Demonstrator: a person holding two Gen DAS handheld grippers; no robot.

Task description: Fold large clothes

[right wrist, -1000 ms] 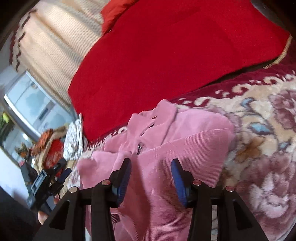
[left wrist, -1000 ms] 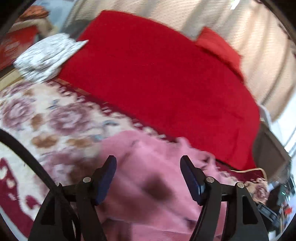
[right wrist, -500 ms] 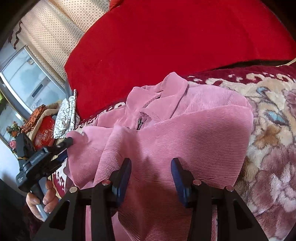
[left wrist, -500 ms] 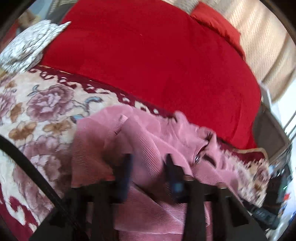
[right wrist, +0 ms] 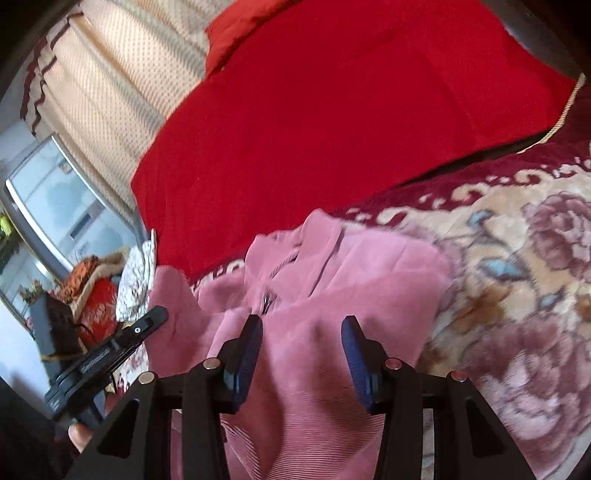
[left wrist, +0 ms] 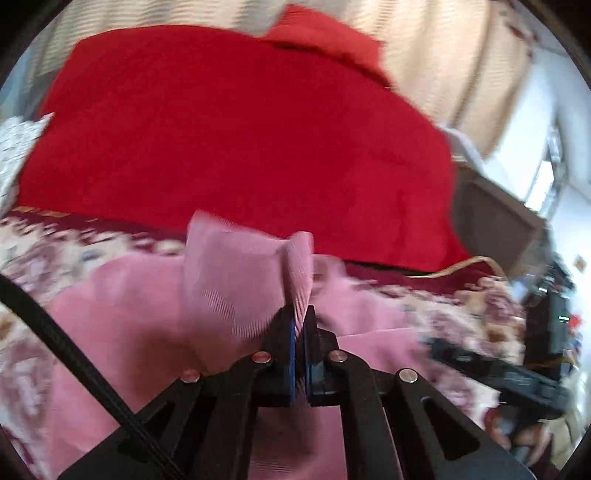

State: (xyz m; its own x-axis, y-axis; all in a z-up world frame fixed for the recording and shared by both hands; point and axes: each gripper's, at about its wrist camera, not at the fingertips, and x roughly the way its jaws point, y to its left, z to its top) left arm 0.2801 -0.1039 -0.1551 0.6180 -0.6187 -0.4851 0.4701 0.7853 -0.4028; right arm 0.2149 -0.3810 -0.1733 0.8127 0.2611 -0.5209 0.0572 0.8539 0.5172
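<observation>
A pink corduroy garment point(left wrist: 229, 280) lies rumpled on a floral bedspread point(left wrist: 33, 258). My left gripper point(left wrist: 300, 314) is shut on a raised fold of it, and the cloth stands up in a peak above the pads. In the right wrist view the same garment point(right wrist: 351, 280) shows its collar and zip at the far side. My right gripper point(right wrist: 303, 332) hovers just over the garment's middle, its blue pads point(right wrist: 251, 347) apart with nothing pinched between them. At the left of that view a pink flap hangs lifted beside the black left tool point(right wrist: 110, 350), held by a hand.
A red blanket point(right wrist: 332, 110) covers the bed beyond the garment, with a red pillow point(right wrist: 236, 29) against a cream curtain point(right wrist: 110, 81). A white patterned folded cloth point(right wrist: 136, 273) lies at the left. The floral bedspread point(right wrist: 517, 295) spreads out to the right.
My left gripper has swung right across the garment, closed on a fold and lifted it. My right gripper stays open over the garment's middle.
</observation>
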